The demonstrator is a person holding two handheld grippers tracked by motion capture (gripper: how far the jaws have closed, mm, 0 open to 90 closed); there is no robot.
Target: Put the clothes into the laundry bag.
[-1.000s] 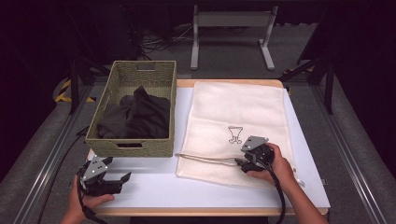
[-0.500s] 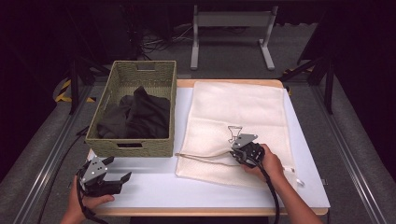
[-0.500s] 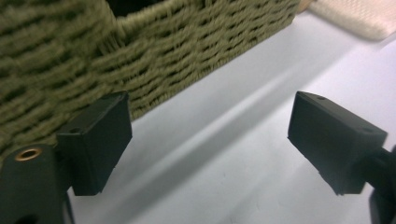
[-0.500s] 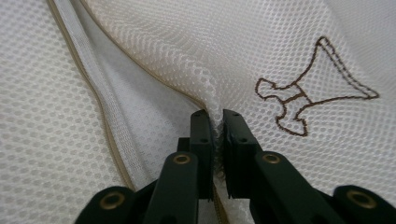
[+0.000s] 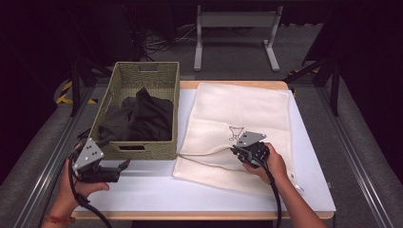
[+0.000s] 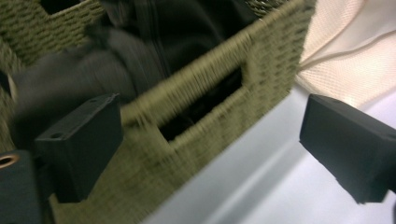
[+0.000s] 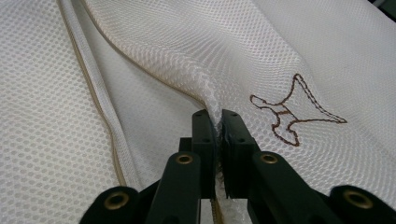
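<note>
Mesh bag (image 7: 140, 60): cream open-weave netting, fine honeycomb holes, soft and matt; a tan corded seam runs toward 11 o'clock, brown stitched emblem (image 7: 292, 114) at 3 o'clock.

Right gripper (image 7: 217, 122): matt black hard plastic jaws with brass-coloured rivets, pinching a ridge of the netting.

Basket (image 5: 121, 80): olive woven fibre, rough, ribbed, dull.

Dark garment (image 5: 142, 116) inside it: black cloth, limp and matt.

Left gripper (image 6: 210, 140): matt black blocky jaws; grey flat plate on top.

Table (image 5: 214, 194): smooth white surface, faint sheen, pale wood edge.
</note>
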